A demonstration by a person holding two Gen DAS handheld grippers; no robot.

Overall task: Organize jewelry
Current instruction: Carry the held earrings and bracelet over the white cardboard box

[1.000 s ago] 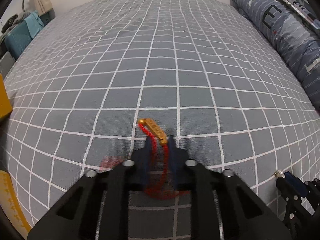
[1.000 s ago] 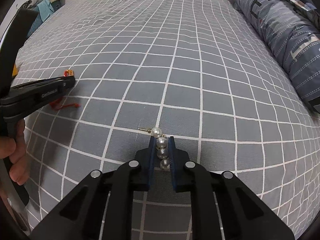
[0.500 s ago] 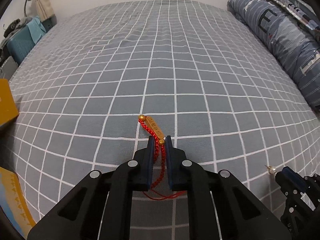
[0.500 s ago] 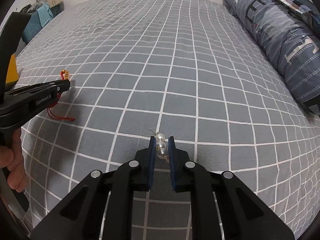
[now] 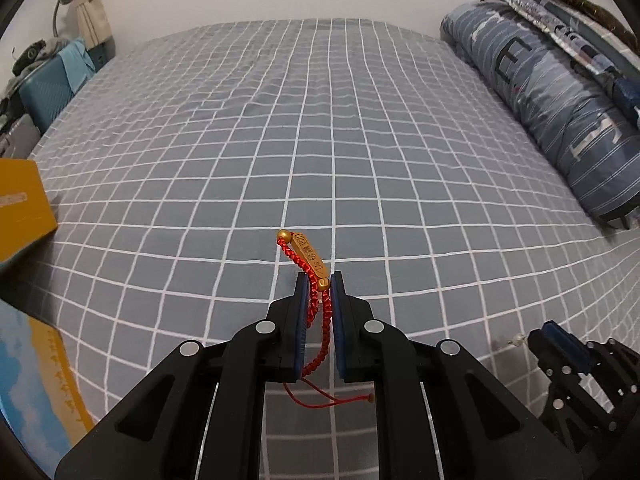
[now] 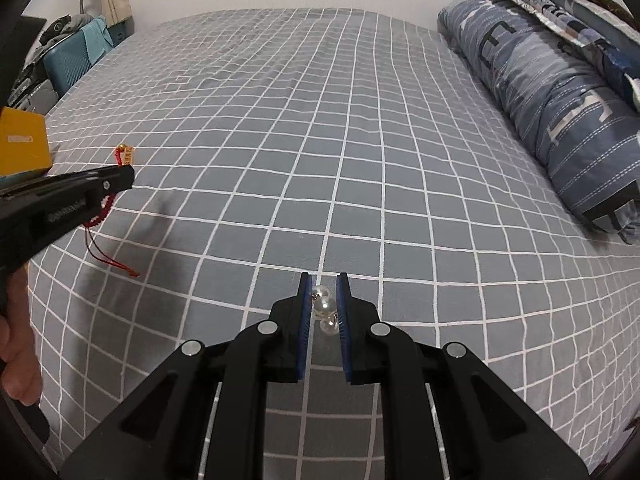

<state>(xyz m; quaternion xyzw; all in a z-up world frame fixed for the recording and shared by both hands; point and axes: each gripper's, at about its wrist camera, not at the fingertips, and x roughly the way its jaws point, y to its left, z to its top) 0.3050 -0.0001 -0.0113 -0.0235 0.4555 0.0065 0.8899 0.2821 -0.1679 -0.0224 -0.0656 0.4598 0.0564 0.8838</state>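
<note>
Your left gripper (image 5: pixel 319 282) pinches the red bracelet (image 5: pixel 310 280), with its gold bar sticking out past the tips. Your right gripper (image 6: pixel 323 285) pinches the pearls (image 6: pixel 324 307), above the bed (image 6: pixel 360 140).

A box (image 5: pixel 22 204) lies at the bed (image 5: pixel 320 140)'s left edge, a pillow (image 5: pixel 560 112) along its right.

yellow box (image 5: pixel 20 208) cropped, bar (image 5: pixel 310 258) engraving illegible
</note>
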